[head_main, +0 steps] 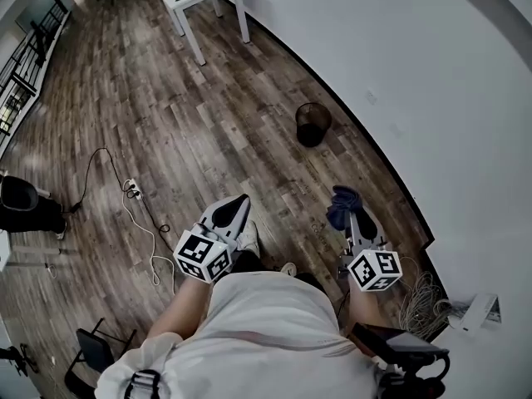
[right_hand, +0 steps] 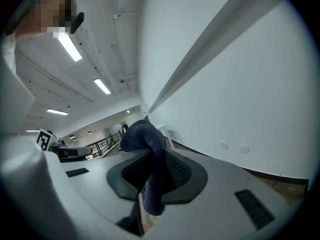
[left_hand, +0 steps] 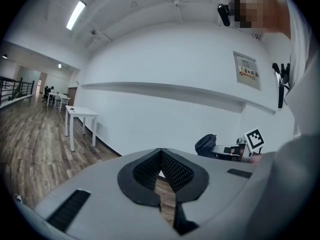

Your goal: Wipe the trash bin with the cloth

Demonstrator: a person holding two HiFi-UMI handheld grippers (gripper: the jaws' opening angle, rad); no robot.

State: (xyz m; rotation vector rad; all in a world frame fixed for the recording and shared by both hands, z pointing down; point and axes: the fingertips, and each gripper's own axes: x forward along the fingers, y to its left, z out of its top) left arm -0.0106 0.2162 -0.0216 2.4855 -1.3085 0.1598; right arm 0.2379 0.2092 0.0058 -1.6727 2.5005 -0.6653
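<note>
Right tongs (right_hand: 151, 158) clamp cloth (right_hand: 142, 137), left tongs (left_hand: 161, 158) closed; only head view shows bin (head_main: 312, 125).

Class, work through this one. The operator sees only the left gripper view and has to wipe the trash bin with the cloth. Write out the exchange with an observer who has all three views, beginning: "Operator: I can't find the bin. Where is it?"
Observer: The head view shows the black trash bin standing on the wood floor close to the wall, ahead of both grippers.
Operator: Is the cloth properly gripped?
Observer: Yes. In the right gripper view the right claw is shut on the cloth, and a fold hangs down between its jaws.
Operator: Anything underfoot on my left?
Observer: A white power strip with trailing cables lies on the floor, left of the left claw.
</note>
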